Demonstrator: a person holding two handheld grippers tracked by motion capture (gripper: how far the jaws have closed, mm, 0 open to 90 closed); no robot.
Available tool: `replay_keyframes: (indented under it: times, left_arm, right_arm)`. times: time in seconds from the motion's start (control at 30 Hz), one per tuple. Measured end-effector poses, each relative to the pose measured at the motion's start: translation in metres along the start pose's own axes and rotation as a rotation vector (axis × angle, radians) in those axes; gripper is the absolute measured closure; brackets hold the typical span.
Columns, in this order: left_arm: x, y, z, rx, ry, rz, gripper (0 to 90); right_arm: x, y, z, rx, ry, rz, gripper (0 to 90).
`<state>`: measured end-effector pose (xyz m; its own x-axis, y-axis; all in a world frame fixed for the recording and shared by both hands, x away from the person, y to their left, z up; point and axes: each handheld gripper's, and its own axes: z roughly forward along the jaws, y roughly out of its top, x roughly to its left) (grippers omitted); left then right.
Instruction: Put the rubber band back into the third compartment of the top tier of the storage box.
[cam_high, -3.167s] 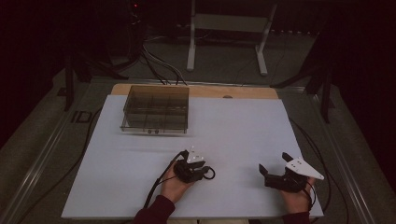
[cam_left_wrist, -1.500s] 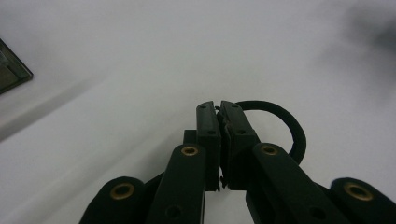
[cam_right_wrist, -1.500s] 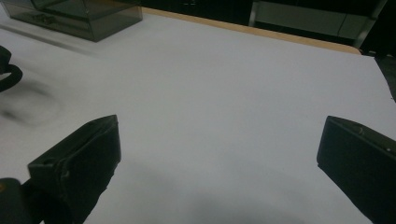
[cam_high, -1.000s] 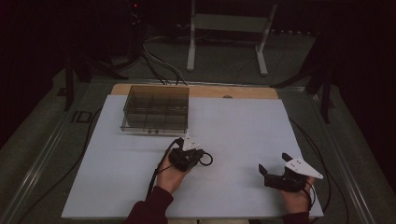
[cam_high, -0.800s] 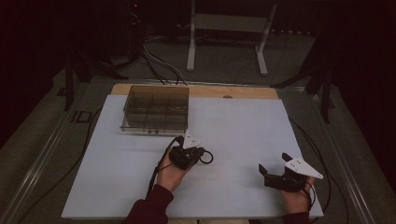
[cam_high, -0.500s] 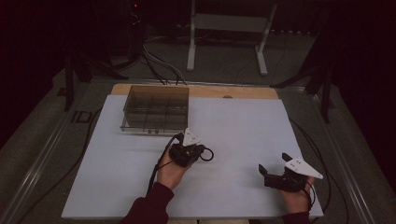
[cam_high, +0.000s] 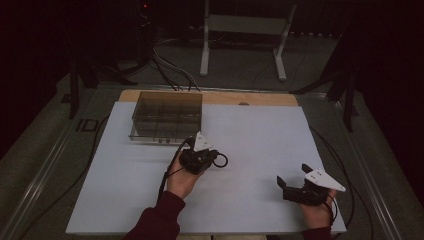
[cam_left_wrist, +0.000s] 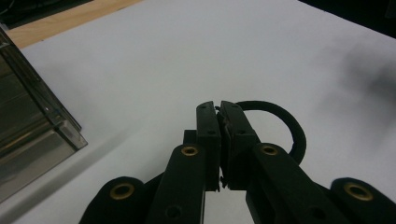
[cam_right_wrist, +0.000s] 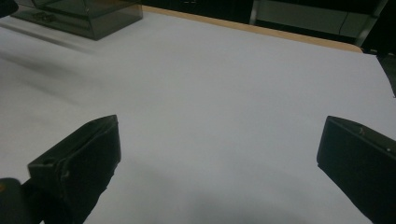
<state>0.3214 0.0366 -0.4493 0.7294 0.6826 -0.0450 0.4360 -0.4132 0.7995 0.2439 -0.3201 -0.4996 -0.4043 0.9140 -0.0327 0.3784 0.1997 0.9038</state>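
My left gripper hovers low over the white table, just in front of the clear compartment box. In the left gripper view its jaws are pressed together, pinching a thin black ring that loops out to the right of the tips. That ring also sticks out beside the gripper in the high view. My right gripper rests near the front right corner of the table. Its jaws stand wide apart with bare table between them.
The clear box has several compartments and stands at the far left of the table. A wooden strip runs along the far edge. Cables and a white stand lie on the floor beyond.
The left hand has drifted a little away from the person, toward the clear box, keeping the ring in its jaws. The right hand has not moved.
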Motion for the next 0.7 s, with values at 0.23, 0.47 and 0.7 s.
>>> replay_keyframes:
  times: [0.23,0.47,0.7]
  left_arm:
    - [0.004,0.005,-0.004,-0.01,0.01,-0.004,88.3]
    - [0.01,0.011,-0.009,-0.024,0.023,-0.012,88.3]
    - [0.014,0.015,-0.012,-0.033,0.031,-0.018,88.3]
  right_arm:
    - [0.0,0.0,0.0,0.002,0.0,0.0,0.1]
    - [0.0,0.0,0.0,0.004,-0.001,0.0,0.1]
    - [0.0,0.0,0.0,0.004,-0.002,0.0,0.1]
